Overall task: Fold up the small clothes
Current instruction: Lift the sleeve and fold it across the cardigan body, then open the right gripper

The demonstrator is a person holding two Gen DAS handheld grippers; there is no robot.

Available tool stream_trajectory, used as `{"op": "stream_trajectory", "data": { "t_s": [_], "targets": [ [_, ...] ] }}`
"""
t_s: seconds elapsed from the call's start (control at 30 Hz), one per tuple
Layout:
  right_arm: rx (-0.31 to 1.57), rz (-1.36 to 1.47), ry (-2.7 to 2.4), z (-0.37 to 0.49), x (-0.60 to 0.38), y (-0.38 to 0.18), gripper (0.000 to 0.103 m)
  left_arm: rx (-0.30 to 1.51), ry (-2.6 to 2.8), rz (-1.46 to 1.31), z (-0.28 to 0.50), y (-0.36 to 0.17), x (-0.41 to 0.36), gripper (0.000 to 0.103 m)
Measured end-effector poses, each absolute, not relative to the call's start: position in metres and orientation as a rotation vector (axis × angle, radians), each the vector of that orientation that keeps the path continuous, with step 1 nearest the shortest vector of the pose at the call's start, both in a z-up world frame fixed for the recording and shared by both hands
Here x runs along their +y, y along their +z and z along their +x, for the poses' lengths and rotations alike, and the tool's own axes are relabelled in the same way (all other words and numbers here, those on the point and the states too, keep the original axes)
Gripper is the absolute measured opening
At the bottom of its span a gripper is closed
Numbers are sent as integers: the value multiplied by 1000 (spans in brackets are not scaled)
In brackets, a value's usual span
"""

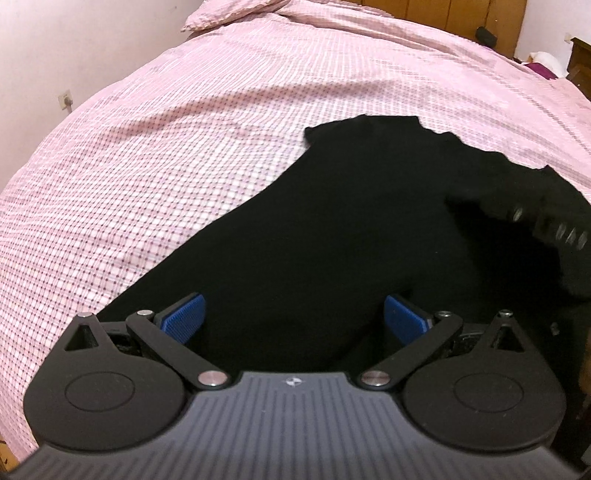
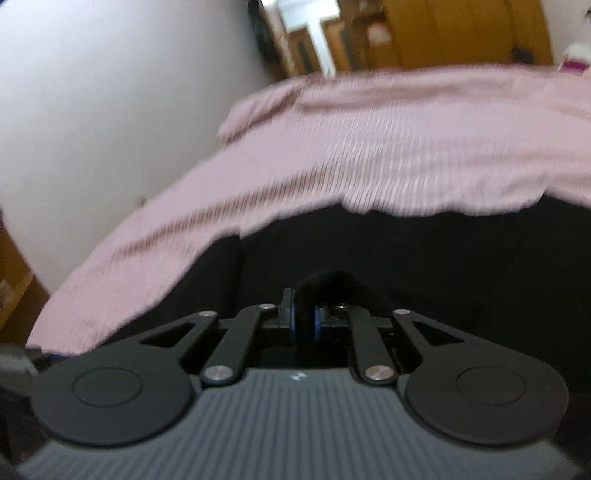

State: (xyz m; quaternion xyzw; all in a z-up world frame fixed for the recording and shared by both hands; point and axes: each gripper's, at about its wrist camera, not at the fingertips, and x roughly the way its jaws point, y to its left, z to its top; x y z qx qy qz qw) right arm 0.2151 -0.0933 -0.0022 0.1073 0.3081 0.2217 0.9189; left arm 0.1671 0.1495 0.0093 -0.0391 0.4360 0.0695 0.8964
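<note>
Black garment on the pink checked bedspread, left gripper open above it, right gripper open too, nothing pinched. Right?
Not quite: the right gripper is shut on a fold of the black garment, as the right wrist view shows. The left gripper is open above it on the pink bedspread.

Bed [image 1: 184, 166] fills most of both views, covered in a pink checked quilt [image 1: 332, 74], lightly wrinkled. Matching pink pillow [image 1: 229, 14] at the far end, against a wooden headboard [image 1: 443, 14]. White plain wall [image 1: 55, 55] runs along the bed's left side, with a small wall socket [image 1: 65, 100] low down near the quilt edge. Dark wooden nightstand [image 1: 580, 62] at far right beside the headboard, something white and purple next to it, too small to tell. Right wrist view is motion-blurred: white wall [image 2: 110, 92], wooden furniture [image 2: 461, 33] behind the bed. Lighting even, soft, indoor.
</note>
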Motion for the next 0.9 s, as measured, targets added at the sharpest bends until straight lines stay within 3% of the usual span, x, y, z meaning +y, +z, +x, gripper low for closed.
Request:
{"op": "stream_trajectory", "data": {
  "t_s": [0.07, 0.2, 0.27, 0.9],
  "targets": [
    [693, 237, 477, 214, -90, -13, 18, 903, 150, -91, 167, 8, 153, 103],
    [722, 283, 525, 207, -91, -22, 48, 891, 154, -96, 165, 12, 154, 103],
    [717, 295, 544, 199, -97, -18, 58, 881, 145, -92, 165, 16, 151, 103],
    [617, 254, 204, 138, -230, 10, 58, 796, -129, 87, 181, 41, 17, 103]
  ]
}}
